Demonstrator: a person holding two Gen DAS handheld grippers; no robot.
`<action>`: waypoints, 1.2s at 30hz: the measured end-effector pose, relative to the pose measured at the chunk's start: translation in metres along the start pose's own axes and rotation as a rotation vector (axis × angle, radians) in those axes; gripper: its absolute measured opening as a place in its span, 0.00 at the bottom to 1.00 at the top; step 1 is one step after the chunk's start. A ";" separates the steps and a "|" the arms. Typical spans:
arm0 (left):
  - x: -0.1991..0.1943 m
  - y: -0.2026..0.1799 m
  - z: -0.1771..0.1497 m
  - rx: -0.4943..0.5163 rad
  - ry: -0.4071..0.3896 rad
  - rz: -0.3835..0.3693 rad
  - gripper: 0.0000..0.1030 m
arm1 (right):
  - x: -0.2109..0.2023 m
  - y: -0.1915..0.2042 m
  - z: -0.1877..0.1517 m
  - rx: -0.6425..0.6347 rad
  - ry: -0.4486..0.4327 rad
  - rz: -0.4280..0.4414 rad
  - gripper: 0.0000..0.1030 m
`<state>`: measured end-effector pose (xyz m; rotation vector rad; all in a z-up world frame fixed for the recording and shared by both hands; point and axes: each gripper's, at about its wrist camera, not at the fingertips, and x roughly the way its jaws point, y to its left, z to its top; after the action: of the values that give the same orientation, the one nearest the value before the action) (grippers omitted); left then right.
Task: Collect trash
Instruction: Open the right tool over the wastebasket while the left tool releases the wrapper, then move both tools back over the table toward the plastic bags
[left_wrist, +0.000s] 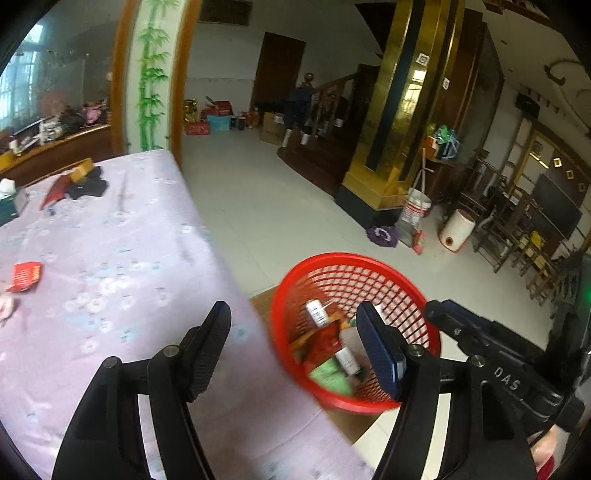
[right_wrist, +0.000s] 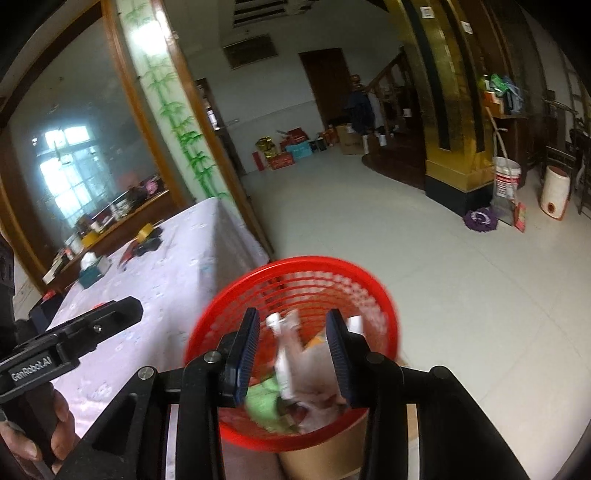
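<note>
The left hand-held gripper (left_wrist: 295, 347) is held with its jaws spread wide and nothing between them, one finger over the lilac flowered cloth of the surface (left_wrist: 110, 258) and the other over the red mesh basket (left_wrist: 424, 325). The basket stands just beside the edge of the surface, on what appears to be a brown box. Inside it, trash is seen: a small white bottle (left_wrist: 317, 312) with a printed label too blurred to be read, a second pale bottle (left_wrist: 347, 361), a green wrapper (left_wrist: 330, 376) and red and orange packets.

The right hand-held gripper (right_wrist: 293, 354) is held directly above the basket (right_wrist: 221, 306) with its jaws moderately open; a blurred pale object (right_wrist: 291, 354) with a white part is seen between the fingers, and whether it is touched by them cannot be told.

"DAS" is read on the body of the right device in the left view, and "GenRobot.AI" on the left device (right_wrist: 31, 369) in the right view. On the surface a red packet (left_wrist: 26, 276) with unreadable print lies well apart from the basket, and a tissue box (right_wrist: 92, 267) stands at the far end.
</note>
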<state>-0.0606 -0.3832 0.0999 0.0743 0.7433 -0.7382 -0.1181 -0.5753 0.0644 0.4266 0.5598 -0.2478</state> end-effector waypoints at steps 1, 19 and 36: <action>-0.007 0.005 -0.003 -0.004 -0.006 0.007 0.67 | -0.001 0.007 -0.001 -0.011 0.001 0.011 0.40; -0.112 0.226 -0.034 -0.397 -0.048 0.306 0.71 | -0.004 0.144 -0.027 -0.234 0.056 0.190 0.49; -0.056 0.395 -0.036 -0.862 0.045 0.408 0.54 | 0.000 0.176 -0.042 -0.316 0.082 0.235 0.51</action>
<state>0.1410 -0.0430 0.0339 -0.5281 0.9983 0.0098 -0.0776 -0.4011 0.0893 0.1929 0.6118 0.0840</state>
